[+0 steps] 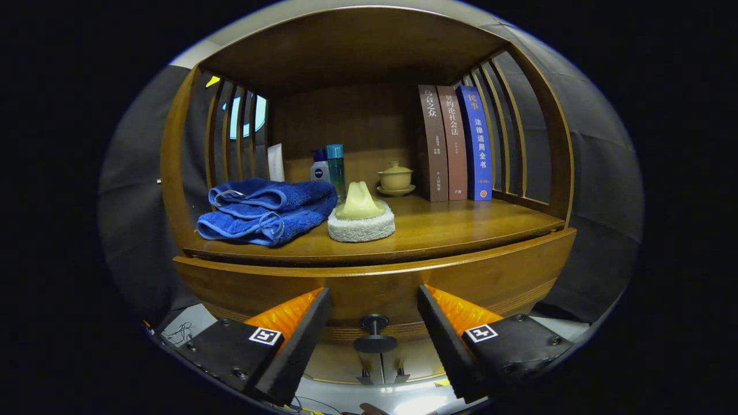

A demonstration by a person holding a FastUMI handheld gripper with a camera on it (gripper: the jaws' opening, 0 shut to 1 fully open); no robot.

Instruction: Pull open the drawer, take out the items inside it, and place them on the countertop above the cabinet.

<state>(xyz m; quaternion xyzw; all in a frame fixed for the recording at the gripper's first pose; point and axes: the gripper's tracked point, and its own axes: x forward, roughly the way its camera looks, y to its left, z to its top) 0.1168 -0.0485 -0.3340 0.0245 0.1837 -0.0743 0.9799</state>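
Observation:
The wooden drawer front [490,276] runs under the countertop [461,227] of the cabinet. Its small black knob [375,343] stands out towards me, in the gap between my two fingers. My gripper [373,291] is open, its orange and black fingers [300,331] set either side of the knob without touching it. The inside of the drawer is hidden. On the countertop lie a folded blue towel [268,210] and a pale soap on a white sponge [361,216].
At the back of the countertop stand two bottles [328,167], a white tube [276,163], a lidded tea cup on a saucer [395,178] and three upright books [455,144]. Slatted wooden sides and a top board enclose the shelf. Bare countertop lies right of the sponge.

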